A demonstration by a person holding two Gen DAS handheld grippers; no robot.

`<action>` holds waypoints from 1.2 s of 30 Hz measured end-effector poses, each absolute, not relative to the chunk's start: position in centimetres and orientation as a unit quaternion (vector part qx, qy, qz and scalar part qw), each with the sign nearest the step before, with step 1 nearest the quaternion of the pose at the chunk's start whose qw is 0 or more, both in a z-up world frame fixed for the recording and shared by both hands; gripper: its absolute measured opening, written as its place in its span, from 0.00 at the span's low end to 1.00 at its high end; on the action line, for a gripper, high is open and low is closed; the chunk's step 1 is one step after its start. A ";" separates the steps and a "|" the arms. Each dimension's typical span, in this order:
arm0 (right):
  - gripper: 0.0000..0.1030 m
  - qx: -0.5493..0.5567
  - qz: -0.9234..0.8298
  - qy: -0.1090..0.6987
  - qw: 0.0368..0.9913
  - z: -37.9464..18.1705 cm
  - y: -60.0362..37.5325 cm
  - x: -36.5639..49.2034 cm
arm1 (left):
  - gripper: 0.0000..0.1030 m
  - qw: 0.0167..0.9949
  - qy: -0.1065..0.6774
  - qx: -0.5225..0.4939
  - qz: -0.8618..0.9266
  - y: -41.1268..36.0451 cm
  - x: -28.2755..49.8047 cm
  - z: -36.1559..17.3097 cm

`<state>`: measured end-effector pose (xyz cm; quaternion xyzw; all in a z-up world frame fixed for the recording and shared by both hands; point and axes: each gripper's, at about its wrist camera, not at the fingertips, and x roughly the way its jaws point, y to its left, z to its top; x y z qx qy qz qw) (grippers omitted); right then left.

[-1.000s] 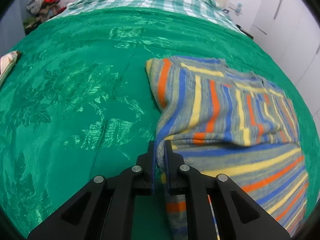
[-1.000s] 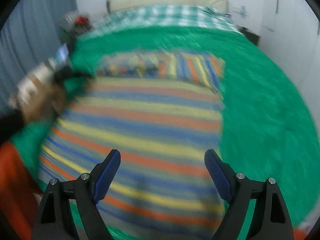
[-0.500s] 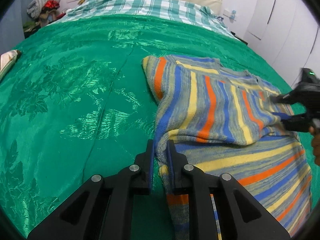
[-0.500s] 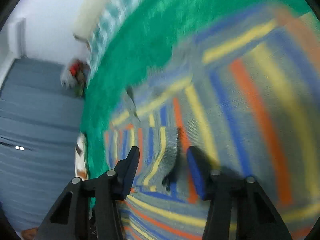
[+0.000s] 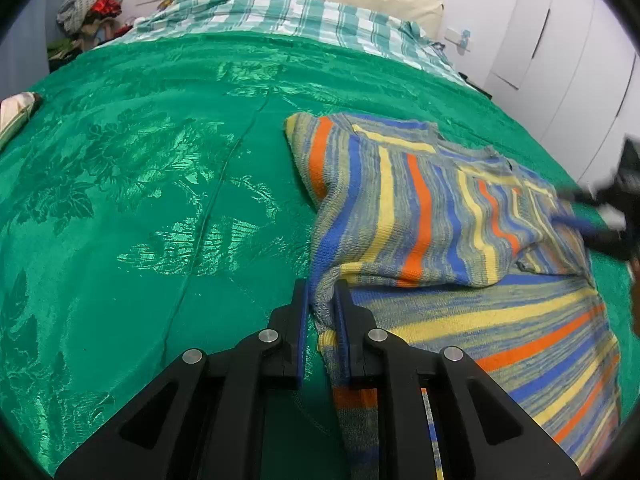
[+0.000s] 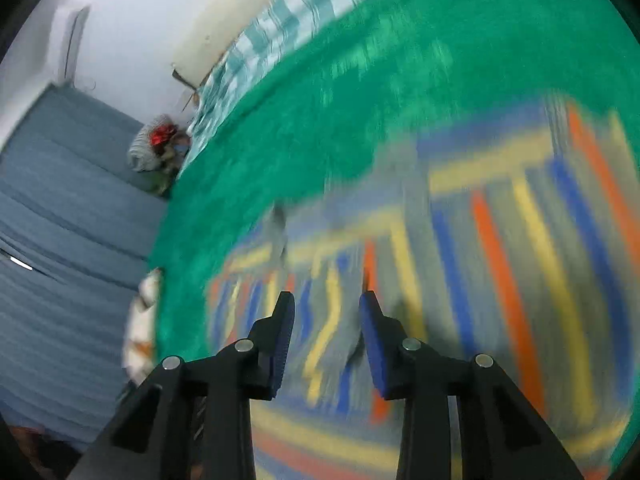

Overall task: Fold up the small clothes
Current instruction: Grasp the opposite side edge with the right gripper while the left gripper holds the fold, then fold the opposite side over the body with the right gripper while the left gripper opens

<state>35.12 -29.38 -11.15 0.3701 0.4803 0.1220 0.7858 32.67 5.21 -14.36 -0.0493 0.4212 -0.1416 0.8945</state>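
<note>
- Pinching a raised fold at the near left edge of the striped knit sweater [image 5: 432,216], the left tool [image 5: 320,300] stands narrow with the knit between its jaws; its jaws have just been easing apart a little, so the thick fold could slide out if that edge is pulled.
- The sweater lies on the green bedspread [image 5: 160,184], its upper part already turned over the lower; a tug from one side only would drag the whole garment across the slick cloth instead of folding it.
- The right tool [image 6: 326,320] stands partly apart over the far side of the knit; its jaws have just been closing and then opening a little; a ridge of knit sits between them, but that view is blurred and I cannot tell whether the pads press on it.
- Judging from this, if the right tool closes on the top layer alone, the folded part may peel open; if it takes too much, the layers bunch.
- Uneven lifting by the two tools would leave the fold skewed and the stripes misaligned.
</note>
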 end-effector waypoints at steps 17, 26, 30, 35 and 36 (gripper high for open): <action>0.04 0.194 0.136 0.526 0.817 -13.3 -22.2 36.6 | 0.14 0.895 0.421 -0.045 -0.138 5.0 32.7 -14.3; 0.04 0.218 0.125 0.590 0.768 -12.3 -25.2 34.4 | 0.14 0.894 0.421 -0.050 -0.143 5.1 32.8 -14.5; 0.08 0.224 0.113 0.588 0.769 -12.8 -25.1 34.1 | 0.17 0.889 0.432 -0.040 -0.147 4.9 32.9 -13.9; 0.08 0.196 0.094 0.560 0.799 -9.5 -26.9 32.3 | 0.53 0.877 0.453 -0.019 -0.161 6.0 30.7 -11.6; 0.08 0.183 0.100 0.552 0.807 -8.6 -26.8 32.0 | 0.55 0.882 0.443 -0.024 -0.159 6.4 30.0 -10.8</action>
